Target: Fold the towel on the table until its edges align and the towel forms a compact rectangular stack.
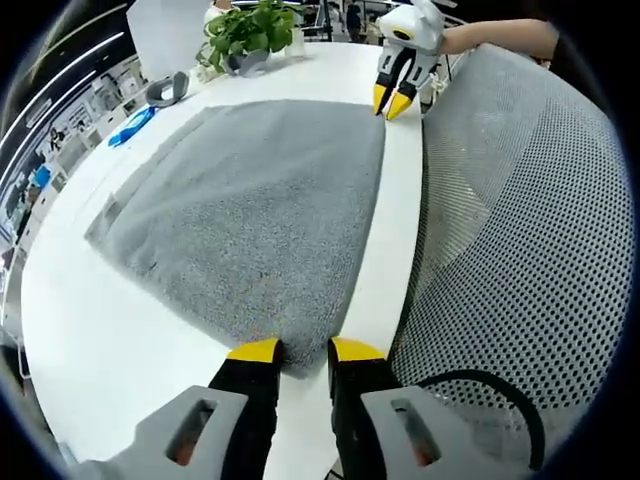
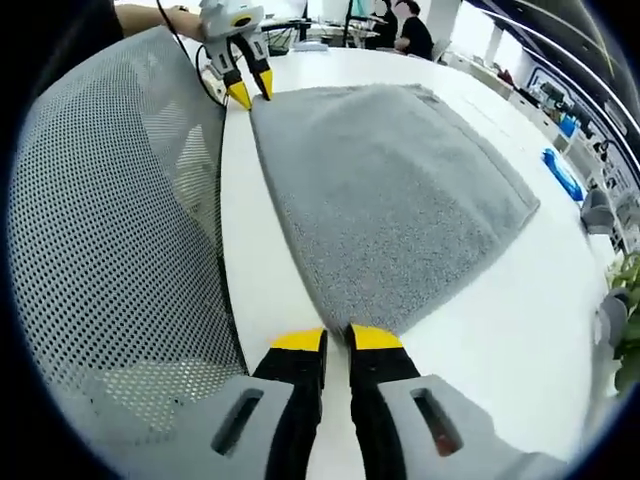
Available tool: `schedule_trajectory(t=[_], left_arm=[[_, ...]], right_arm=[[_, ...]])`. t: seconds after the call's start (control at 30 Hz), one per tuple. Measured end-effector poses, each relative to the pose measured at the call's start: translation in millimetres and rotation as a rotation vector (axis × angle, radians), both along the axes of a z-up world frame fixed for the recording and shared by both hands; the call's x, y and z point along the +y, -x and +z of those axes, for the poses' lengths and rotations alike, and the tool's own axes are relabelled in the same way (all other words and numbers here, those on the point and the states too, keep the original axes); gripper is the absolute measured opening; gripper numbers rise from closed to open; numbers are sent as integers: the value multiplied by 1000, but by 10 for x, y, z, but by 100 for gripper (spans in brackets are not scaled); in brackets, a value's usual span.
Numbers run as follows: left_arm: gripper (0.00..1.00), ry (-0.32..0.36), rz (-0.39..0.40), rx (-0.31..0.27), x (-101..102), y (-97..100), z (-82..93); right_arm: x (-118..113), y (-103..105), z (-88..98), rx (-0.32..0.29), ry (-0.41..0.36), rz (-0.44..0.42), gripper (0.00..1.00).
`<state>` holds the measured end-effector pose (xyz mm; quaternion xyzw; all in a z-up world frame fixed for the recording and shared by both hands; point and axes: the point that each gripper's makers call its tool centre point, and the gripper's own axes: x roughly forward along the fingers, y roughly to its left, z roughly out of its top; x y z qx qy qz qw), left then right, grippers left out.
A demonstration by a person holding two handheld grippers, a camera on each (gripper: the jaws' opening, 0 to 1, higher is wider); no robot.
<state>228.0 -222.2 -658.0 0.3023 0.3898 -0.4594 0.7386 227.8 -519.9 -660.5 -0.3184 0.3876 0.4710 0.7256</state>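
Observation:
A grey towel [image 1: 260, 200] lies flat on the white table [image 1: 110, 340], with one long edge along the table's side by a mesh chair. My left gripper [image 1: 305, 352] is at the towel's near corner, its yellow-tipped jaws pinched narrowly on that corner. In the right gripper view the towel [image 2: 390, 190] spreads ahead, and my right gripper [image 2: 337, 338] is shut on its own near corner. Each gripper shows far off in the other's view at the opposite corner of the same edge: the right gripper [image 1: 392, 102] and the left gripper [image 2: 250, 92].
A grey mesh chair back [image 1: 520, 230] presses against the table edge beside both grippers. Beyond the towel lie a potted plant [image 1: 245, 35], a white box [image 1: 165, 35], a grey object [image 1: 168, 90] and a blue object [image 1: 130, 125]. A forearm [image 1: 500, 38] holds the right gripper.

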Motion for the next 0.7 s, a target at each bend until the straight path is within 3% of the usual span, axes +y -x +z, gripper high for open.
schedule_trajectory(t=[0.53, 0.7], left_arm=[[10, -21, 18, -32, 29, -45, 16], [8, 11, 66, -39, 39, -58, 15]], right_arm=[[-15, -25, 2, 27, -93, -133, 0], [-17, -33, 4, 88, -162, -235, 0]])
